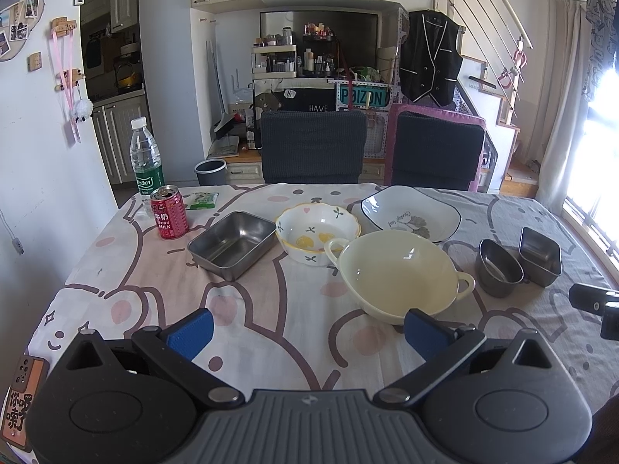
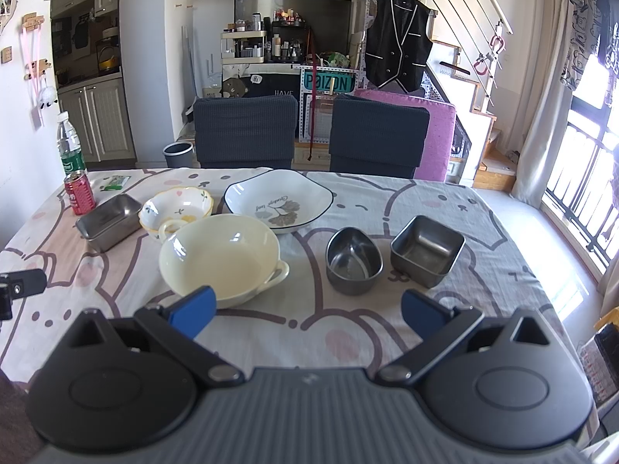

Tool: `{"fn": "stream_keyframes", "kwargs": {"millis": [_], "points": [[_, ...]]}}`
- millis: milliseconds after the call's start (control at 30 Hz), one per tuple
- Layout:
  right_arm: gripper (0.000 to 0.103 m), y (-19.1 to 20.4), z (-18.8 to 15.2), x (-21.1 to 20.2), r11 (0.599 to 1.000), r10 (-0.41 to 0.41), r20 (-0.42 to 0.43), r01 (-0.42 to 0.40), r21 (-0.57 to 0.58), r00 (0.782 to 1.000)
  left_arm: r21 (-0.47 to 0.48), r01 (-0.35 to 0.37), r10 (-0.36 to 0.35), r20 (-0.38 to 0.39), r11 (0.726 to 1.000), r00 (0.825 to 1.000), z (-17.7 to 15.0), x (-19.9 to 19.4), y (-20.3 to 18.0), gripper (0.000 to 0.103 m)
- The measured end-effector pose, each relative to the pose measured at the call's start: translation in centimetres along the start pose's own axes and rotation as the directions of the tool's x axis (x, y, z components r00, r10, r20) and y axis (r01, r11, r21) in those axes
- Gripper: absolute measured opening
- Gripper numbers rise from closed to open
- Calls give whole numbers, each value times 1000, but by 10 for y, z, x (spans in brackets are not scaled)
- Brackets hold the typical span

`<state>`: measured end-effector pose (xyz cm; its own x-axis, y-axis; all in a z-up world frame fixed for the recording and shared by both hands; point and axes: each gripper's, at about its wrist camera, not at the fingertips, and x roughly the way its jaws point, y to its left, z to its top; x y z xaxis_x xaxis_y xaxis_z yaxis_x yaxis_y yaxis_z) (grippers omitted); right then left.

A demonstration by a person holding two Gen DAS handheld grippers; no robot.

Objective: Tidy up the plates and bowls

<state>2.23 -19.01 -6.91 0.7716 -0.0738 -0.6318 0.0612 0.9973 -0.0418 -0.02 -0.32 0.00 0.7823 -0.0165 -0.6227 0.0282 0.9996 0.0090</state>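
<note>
Six dishes stand on the cartoon-print tablecloth ahead of me, none stacked. My left gripper has its blue pads spread wide, nothing between them, above bare cloth at the near table edge. My right gripper is likewise spread wide and empty.

The cream two-handled bowl sits nearest; my left pad on the right gripper overlaps its near rim in view, contact not determinable. Its far handle lies against the lemon-print bowl. The rectangular steel tray stands just left of that bowl, a narrow gap between them. The white leaf-print plate sits behind the cream bowl, rims close. To the right, the oval steel cup and the square steel container stand just beside each other, apart from the cream bowl.

Open cloth runs along the near edge and the right side of the table. At the far left corner stand a red milk can and a water bottle. Two dark chair backs line the far edge.
</note>
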Motion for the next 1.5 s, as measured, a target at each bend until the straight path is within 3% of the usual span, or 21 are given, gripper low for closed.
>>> {"fn": "stream_keyframes", "kwargs": {"millis": [333, 700, 900, 1200, 1367, 1500], "points": [[103, -2, 0, 0, 1000, -3, 1, 3, 8, 1000, -3, 8, -8, 7, 1000, 1000, 6, 6, -7, 103], [103, -4, 20, 32, 1000, -20, -5, 20, -16, 1000, -43, 16, -17, -17, 999, 1000, 26, 42, -25, 103], [103, -4, 38, 57, 998, 9, -20, -10, -59, 1000, -54, 10, -10, -13, 998, 1000, 45, 66, -36, 103], [103, -20, 79, 114, 993, 87, 11, -86, -75, 996, -34, 91, -89, 46, 995, 995, 82, 113, -54, 103], [103, -34, 106, 157, 979, 177, 43, -172, -109, 983, -43, 153, -152, 26, 987, 988, 100, 150, -67, 103], [103, -46, 125, 196, 975, 187, 78, -175, -138, 979, -50, 196, -196, 7, 979, 981, 110, 181, -74, 102]]}}
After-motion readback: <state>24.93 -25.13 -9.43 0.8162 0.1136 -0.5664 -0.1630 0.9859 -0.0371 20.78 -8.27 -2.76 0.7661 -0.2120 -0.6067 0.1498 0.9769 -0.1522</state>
